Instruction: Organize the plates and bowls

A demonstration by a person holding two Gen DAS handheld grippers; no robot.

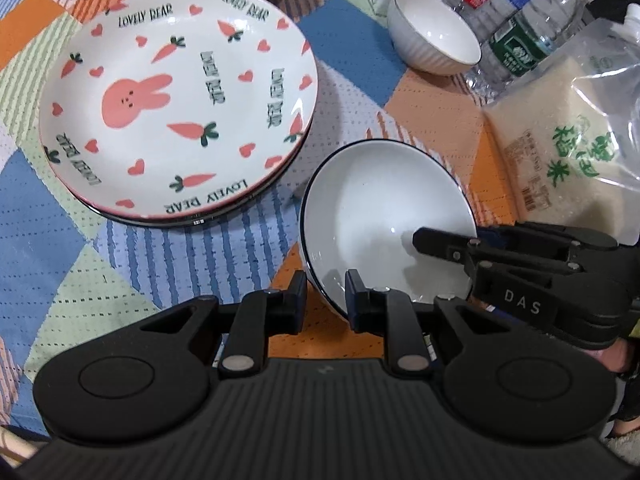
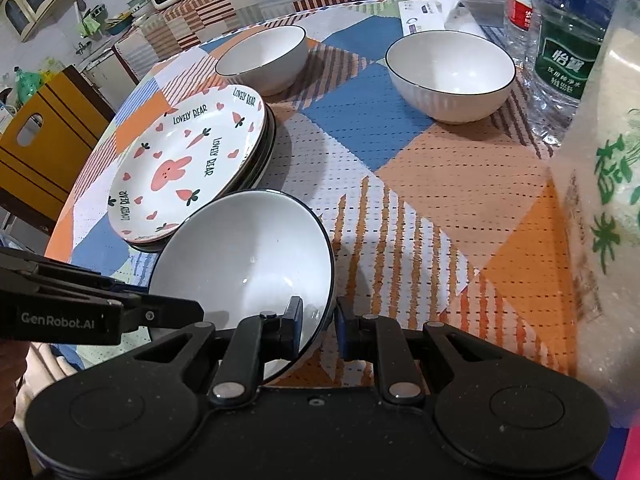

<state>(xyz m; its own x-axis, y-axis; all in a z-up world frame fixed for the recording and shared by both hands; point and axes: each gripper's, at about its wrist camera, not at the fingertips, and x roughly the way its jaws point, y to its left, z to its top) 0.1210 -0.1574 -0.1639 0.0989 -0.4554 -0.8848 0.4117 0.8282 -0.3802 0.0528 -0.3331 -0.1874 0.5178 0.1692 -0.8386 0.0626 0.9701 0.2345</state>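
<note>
Closest to you, both grippers are clamped on the same white bowl with a dark rim. Your left gripper pinches the rim at the bowl's six o'clock edge, one finger inside and one outside. Your right gripper does the same on the opposite side of the rim (in the left wrist view it reaches in from three o'clock, its upper finger lying inside the bowl). The bowl is tilted, its opening turned up toward the cameras, above the patchwork tablecloth.

Just beyond it, at about ten o'clock, sits the stack of plates; the top one is the rabbit-and-carrot plate lettered "LOVELY BEAR". The held bowl overlaps that stack's near edge in the right wrist view; whether they touch I cannot tell.

Farther off, at one o'clock, a ribbed white bowl stands upright on the cloth, and at eleven o'clock a second ribbed bowl stands apart from it. At three o'clock a clear bag of rice rests, with plastic water bottles behind it.
</note>
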